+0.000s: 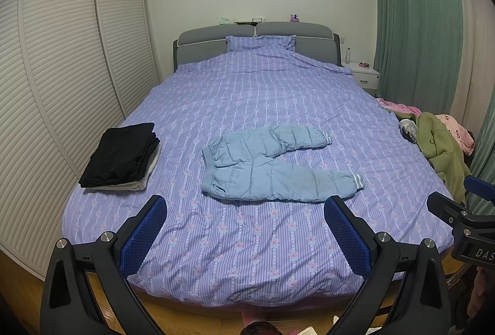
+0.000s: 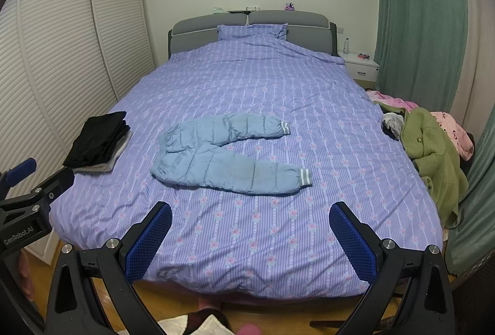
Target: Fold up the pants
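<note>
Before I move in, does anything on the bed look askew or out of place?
The light blue pants lie unfolded, legs splayed apart rather than together. A heap of clothes spills over the bed's right edge, unlike the neat folded stack at left. Both grippers, left and right, are open.

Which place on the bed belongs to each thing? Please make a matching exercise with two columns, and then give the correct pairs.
Things:
1. light blue pants
2. black folded stack
3. green cardigan
4. pillow

Places:
A. against the headboard, at the far end
B. left edge of the bed
C. middle of the bed, spread flat with the legs apart
D. right edge of the bed, in a loose pile

Pairs: 1-C, 2-B, 3-D, 4-A
</note>
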